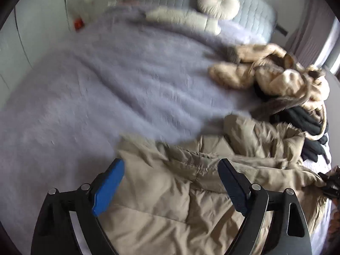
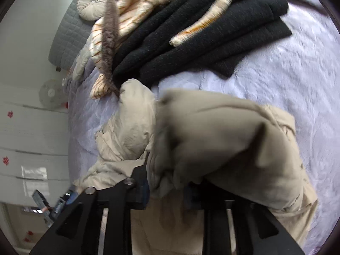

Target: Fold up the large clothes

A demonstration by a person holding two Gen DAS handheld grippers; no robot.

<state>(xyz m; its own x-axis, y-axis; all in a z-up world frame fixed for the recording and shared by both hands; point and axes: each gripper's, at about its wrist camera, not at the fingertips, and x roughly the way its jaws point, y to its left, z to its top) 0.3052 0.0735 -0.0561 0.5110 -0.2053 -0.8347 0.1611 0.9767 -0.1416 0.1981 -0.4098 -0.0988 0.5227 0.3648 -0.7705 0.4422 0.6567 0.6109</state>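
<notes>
So I've got the puffy beige quilted down coat (image 1: 170,201) lying near the bed's side edge on the fuzzy lavender blanket (image 1: 85,85). My left gripper (image 1: 170,191) hangs wide open over it with nothing between the blue pads (image 1: 108,187), so that side of the coat is loose. The right gripper (image 2: 167,193) is only partly open and a thick fold of the coat bulges between its jaws; can't tell if it's really pinched. My worry: that slippery fill slides out and the fold springs back, or the sleeve drags into the stack of folded black knitwear (image 2: 212,31) and striped cream fleece (image 2: 136,6) toward the headboard
</notes>
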